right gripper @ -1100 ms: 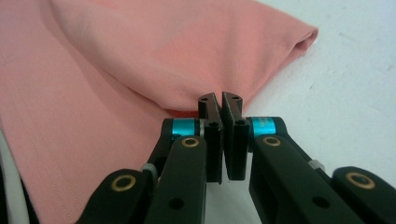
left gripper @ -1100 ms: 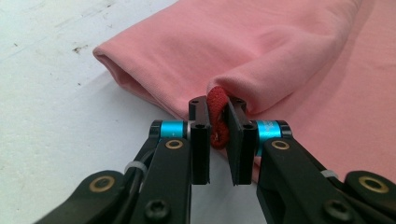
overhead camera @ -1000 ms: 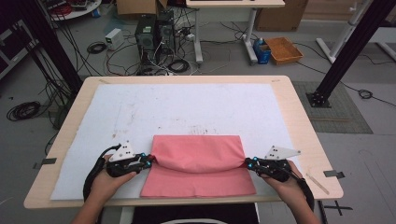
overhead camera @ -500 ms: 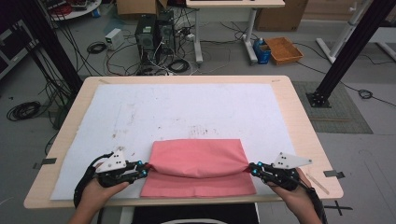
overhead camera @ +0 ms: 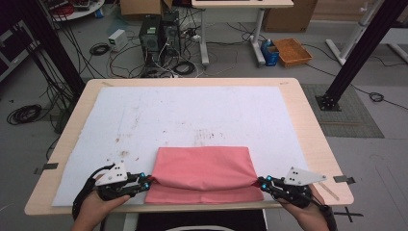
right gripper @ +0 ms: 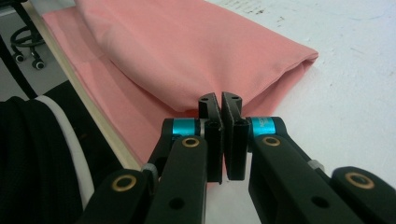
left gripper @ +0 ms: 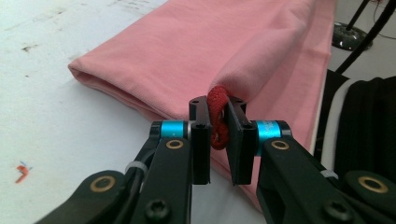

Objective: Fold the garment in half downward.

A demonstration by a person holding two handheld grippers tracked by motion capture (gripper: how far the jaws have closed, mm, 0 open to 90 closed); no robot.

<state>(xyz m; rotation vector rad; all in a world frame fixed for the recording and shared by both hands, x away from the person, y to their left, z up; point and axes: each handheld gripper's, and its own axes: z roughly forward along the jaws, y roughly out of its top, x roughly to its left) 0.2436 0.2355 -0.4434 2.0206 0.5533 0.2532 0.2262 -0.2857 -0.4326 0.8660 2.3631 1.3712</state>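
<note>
A pink cloth (overhead camera: 202, 168) lies folded on the white sheet (overhead camera: 192, 115) at the near edge of the table. Its upper layer is drawn taut between my two grippers over a lower layer. My left gripper (overhead camera: 148, 183) is at the cloth's left end. In the left gripper view this gripper (left gripper: 218, 130) is shut on a bunched red edge of the cloth (left gripper: 196, 51). At the cloth's right end, my right gripper (overhead camera: 260, 182) is closed. The right gripper view shows this gripper (right gripper: 220, 121) shut on a thin corner of the cloth (right gripper: 187, 46).
The wooden table rim (overhead camera: 317, 144) frames the white sheet, which is stained in places. The near table edge (overhead camera: 202, 208) runs just below the cloth. Beyond the table are computer towers (overhead camera: 159, 33), floor cables, an orange box (overhead camera: 292, 50) and black frame posts (overhead camera: 358, 48).
Both grippers have moved toward the near table edge and slightly outward, drawing the cloth's upper layer with them. The cloth's far fold has slid nearer to me.
</note>
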